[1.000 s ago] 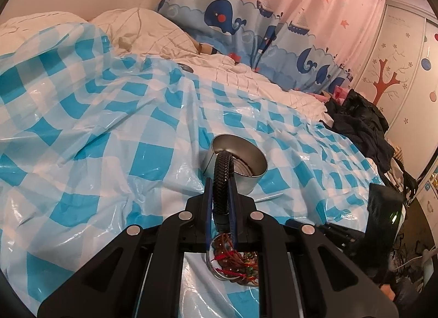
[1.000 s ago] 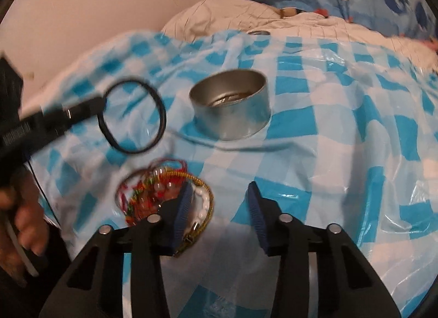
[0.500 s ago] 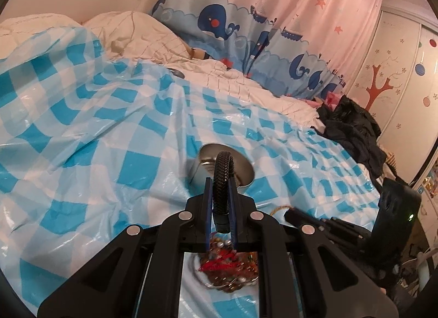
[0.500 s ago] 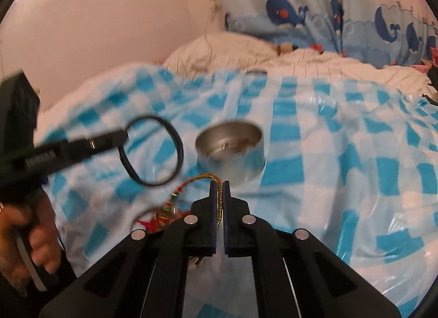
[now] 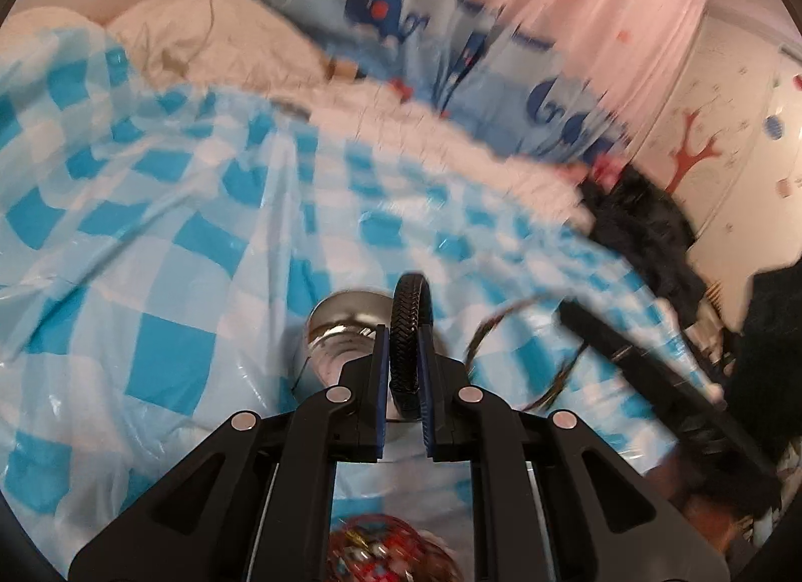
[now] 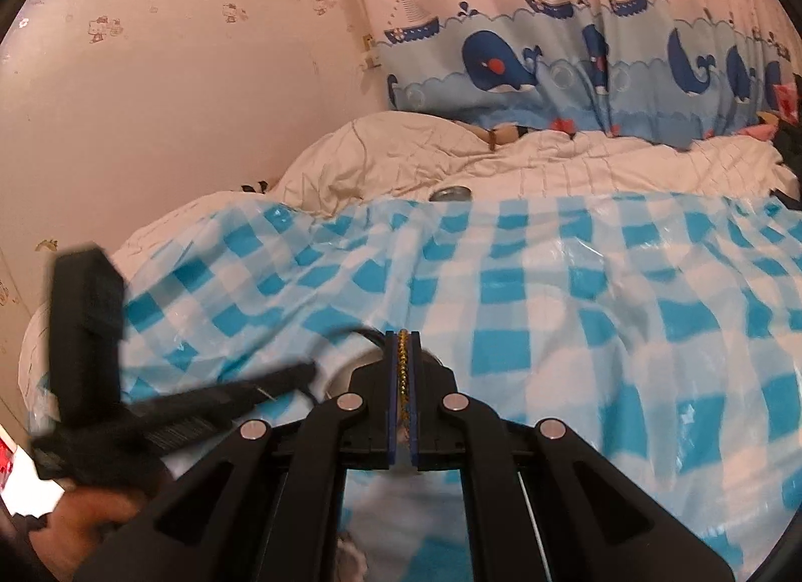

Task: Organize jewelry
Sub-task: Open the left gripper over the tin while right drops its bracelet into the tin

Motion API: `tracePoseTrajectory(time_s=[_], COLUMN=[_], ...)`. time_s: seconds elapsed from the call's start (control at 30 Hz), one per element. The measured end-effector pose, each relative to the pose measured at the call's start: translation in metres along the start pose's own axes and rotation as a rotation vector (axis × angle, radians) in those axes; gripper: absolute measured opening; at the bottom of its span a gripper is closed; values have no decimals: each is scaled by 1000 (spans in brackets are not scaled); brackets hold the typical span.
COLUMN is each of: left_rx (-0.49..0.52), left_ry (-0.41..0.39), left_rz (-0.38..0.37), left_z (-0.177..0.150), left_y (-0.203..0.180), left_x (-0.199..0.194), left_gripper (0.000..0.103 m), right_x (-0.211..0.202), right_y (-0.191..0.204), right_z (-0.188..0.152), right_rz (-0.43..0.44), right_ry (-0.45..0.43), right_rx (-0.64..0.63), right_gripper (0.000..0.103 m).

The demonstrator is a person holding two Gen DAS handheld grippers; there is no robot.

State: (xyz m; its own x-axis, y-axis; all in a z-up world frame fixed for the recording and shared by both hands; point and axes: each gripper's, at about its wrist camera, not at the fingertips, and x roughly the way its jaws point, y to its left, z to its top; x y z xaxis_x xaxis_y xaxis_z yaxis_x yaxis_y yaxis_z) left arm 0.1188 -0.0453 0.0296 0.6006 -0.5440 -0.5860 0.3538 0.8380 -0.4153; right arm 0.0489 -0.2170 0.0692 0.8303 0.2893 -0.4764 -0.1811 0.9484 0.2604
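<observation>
Two bands held: your left gripper [image 5: 405, 384] is clamped on the black braided bracelet [image 5: 408, 326]; your right gripper [image 6: 400, 396] is pinched on the gold beaded chain [image 6: 401, 371].
Tin: the metal tin [image 5: 346, 331] sits just beyond the left jaws on the blue checked sheet [image 5: 165, 251].
Pile: the bead pile [image 5: 381, 552] lies under the left gripper.
In the way: the right tool's arm crosses the left view, its chain loop hanging beside the tin.
Beyond: whale curtain [image 6: 551, 65], white duvet [image 6: 501, 166].
</observation>
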Motion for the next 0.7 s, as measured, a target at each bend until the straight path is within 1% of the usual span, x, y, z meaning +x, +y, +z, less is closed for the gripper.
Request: tracePoseTrajectory(time_s=[0.03,0.1,0.17,0.2,0.27,0.3,0.33,0.37,0.4,0.47,0.6,0.63,0.7], left_rx=[5,-4,-8,-2,-3,-9,-12,-14,-17,-26,-14,-12,-14], left_ry=[21,25,18,6,-17,-19,-20,-19,-16,-7,5,8,22], left_rz=[30,59,89,100,114,110,110,113,113,108,101,99,92], left_z=[0,0,2,3,3,2,0,-1,-3,-10,-22,-25,-36], left_y=[1,6,9,11,15,19,21,23,25,29,29,29,31], left_x=[8,10,5,0,-12,-17,-21,-25,-28,-36,-51,-54,-62], left_gripper=[10,10,15,19,25,30,32,33,34,37,41,43,45], right_x=[5,17,31,41,57,64,68,68,64,54,20,11,-7], right_y=[1,5,7,9,10,9,6,3,-3,-9,-13,-13,-14], right_z=[3,9,12,11,6,2,-4,-8,-12,-16,-31,-38,-56], right_rz=[8,31,55,58,36,11,-20,-47,-67,-76,-104,-110,-121], right_ry=[1,8,23,44,96,115,134,140,133,139,147,154,174], right_rx=[0,3,8,4,-11,-19,-28,-27,-7,15,22,24,39], right_gripper=[4,4,4,4,4,7,12,31,38,38,39,40,47])
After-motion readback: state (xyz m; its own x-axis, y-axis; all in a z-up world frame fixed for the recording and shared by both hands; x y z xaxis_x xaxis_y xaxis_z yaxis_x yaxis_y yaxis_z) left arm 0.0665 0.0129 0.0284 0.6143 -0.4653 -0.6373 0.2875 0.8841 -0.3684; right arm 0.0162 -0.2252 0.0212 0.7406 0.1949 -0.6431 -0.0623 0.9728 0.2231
